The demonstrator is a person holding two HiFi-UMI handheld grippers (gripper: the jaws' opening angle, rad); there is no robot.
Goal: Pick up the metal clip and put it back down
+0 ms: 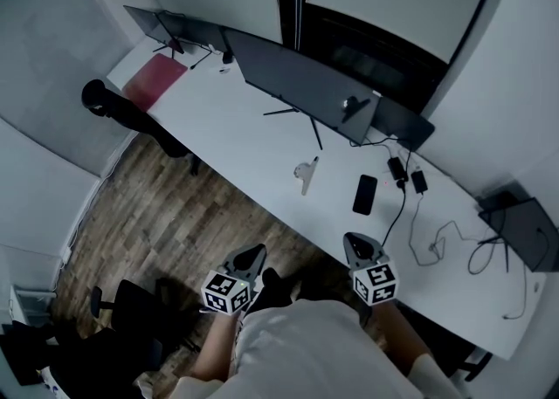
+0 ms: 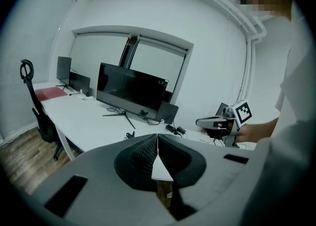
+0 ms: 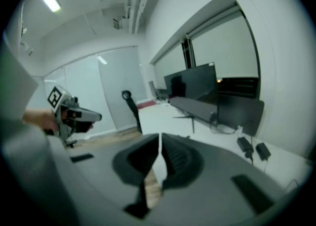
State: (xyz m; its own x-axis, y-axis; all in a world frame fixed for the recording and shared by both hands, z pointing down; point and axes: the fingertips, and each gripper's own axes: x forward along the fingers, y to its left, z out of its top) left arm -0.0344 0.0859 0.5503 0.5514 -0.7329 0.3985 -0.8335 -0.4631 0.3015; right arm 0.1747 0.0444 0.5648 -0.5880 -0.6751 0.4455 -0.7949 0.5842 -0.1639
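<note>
Long and white, the desk [image 1: 244, 140] is running diagonally across a room with a wood-plank floor [image 1: 148, 214], pale walls and a dark window behind. The wide black flat monitor [image 1: 297, 83] is standing at the desk's middle, with a dull red mat [image 1: 157, 80] lying at the far left end and a black office chair [image 1: 100, 98] parked beside that end. The small silvery metal clip [image 1: 306, 173] is lying on the bare desk in front of the monitor's stand, well apart from both grippers, with the black rectangular phone [image 1: 365, 194] resting near it to the right.

The head view is showing the left gripper [image 1: 257, 251] hovering over the floor just short of the desk's near edge, and the right gripper [image 1: 350, 237] hovering at that edge, near the phone. Only this view is giving the clip clearly and showing how both grippers stand to it.

The left gripper view is showing its jaws pressed together with nothing between them, and the right gripper off to the side in a hand. The right gripper view is likewise showing its jaws together and empty, with the left gripper at its left and two small black charger blocks [image 3: 252, 147] lying on the desk
</note>
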